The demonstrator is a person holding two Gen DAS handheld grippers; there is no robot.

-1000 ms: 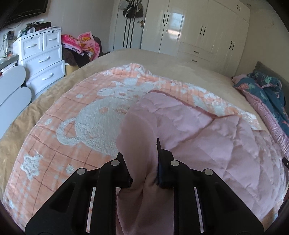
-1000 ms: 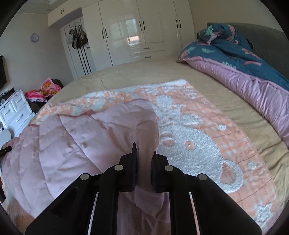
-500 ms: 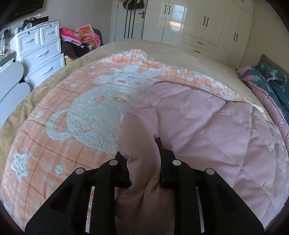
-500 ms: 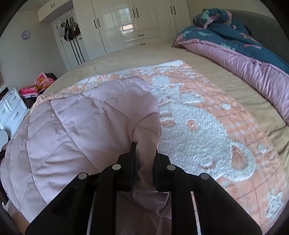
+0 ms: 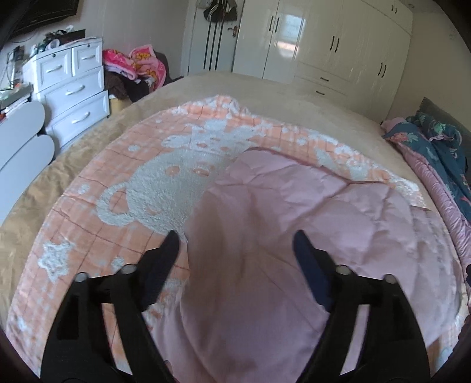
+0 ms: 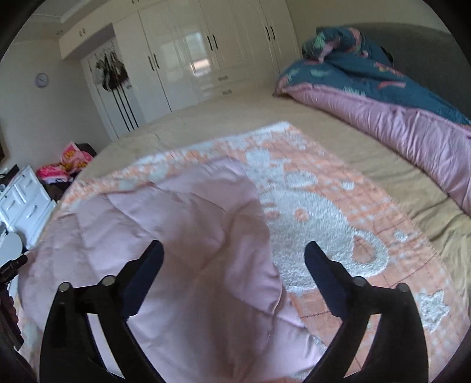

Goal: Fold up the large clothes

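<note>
— Bedroom scene: where did the quilted pale-pink garment (image 5: 294,224) lie?
— Spread on the orange-and-white fleece blanket (image 5: 153,188) covering the bed.
— And both tongs?
— Left tongs (image 5: 235,244) and right tongs (image 6: 234,256) were opening wide, pads off the fabric.

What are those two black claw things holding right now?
Nothing. Both the left gripper and right gripper are opening; the pink quilt lies loose between their fingers.

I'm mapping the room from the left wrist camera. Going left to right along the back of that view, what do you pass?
White chest of drawers → pile of pink and dark clothes → bags hanging on the door → white wardrobe → dark blue floral duvet.
</note>
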